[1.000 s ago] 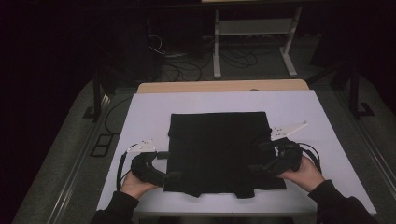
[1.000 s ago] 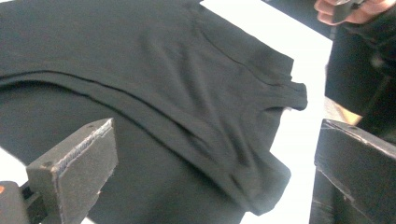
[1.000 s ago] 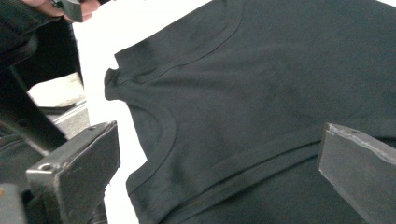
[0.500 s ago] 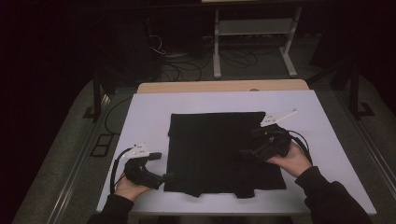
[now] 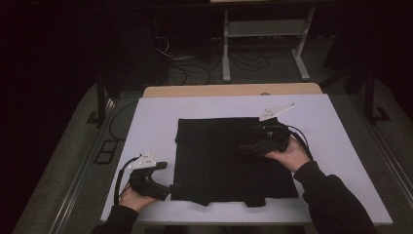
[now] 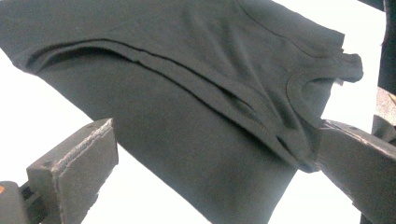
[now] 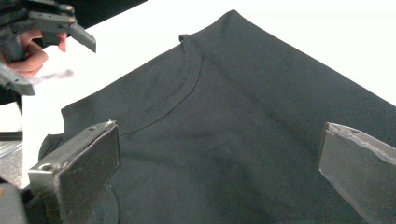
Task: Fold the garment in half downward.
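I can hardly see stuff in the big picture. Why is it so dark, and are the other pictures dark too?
High view: dim all round, floor nearly black; the black shirt shows no folds against the white table. Left gripper view: table glares blank white, but shirt seams are sharp. Right gripper view: bright too; the left gripper far off looks a bit smeared.

Your counter (image 5: 160, 112) has a white top, brightly lit, with a strip of bare wood (image 5: 234, 90) along its far edge. Around it the room falls to near black. Beyond the counter you have a light metal stand (image 5: 265, 29) on two legs, with loose cables (image 5: 190, 61) on the grey floor (image 5: 73, 146) (a dark post (image 5: 101, 100) stands at left).
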Available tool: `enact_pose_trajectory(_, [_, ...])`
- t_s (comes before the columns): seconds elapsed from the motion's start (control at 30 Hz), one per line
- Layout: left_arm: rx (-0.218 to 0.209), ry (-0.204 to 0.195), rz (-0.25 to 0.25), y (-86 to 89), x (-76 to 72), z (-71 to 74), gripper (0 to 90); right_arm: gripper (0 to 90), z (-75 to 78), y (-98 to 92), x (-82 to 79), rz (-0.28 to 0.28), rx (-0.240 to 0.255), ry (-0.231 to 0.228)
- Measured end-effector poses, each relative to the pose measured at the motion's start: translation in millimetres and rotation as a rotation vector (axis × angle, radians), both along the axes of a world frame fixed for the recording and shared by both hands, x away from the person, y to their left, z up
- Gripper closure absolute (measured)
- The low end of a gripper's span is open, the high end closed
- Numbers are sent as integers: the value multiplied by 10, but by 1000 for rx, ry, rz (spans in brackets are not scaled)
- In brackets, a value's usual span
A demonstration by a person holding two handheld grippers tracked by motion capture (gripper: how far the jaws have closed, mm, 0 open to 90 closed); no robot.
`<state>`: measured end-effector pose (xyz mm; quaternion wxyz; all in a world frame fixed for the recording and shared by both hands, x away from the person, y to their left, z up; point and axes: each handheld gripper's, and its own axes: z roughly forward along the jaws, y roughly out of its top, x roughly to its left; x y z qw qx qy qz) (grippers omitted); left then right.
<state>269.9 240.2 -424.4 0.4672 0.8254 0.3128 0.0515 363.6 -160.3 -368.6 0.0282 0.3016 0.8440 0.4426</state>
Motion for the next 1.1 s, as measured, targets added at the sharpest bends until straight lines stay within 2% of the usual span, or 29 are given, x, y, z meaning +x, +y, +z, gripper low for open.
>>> enact_pose_trajectory(0.3, [7, 3, 16, 60, -26, -22, 0, 0, -1, 158, 133, 11, -14, 0])
enact_pose_trajectory(0.67, [21, 10, 8, 61, -39, -39, 0, 0, -60, 396, 204, 38, -22, 0])
enact_pose_trajectory(1.1, [29, 15, 2, 69, -53, -46, 0, 0, -33, 623, 283, 61, -15, -6])
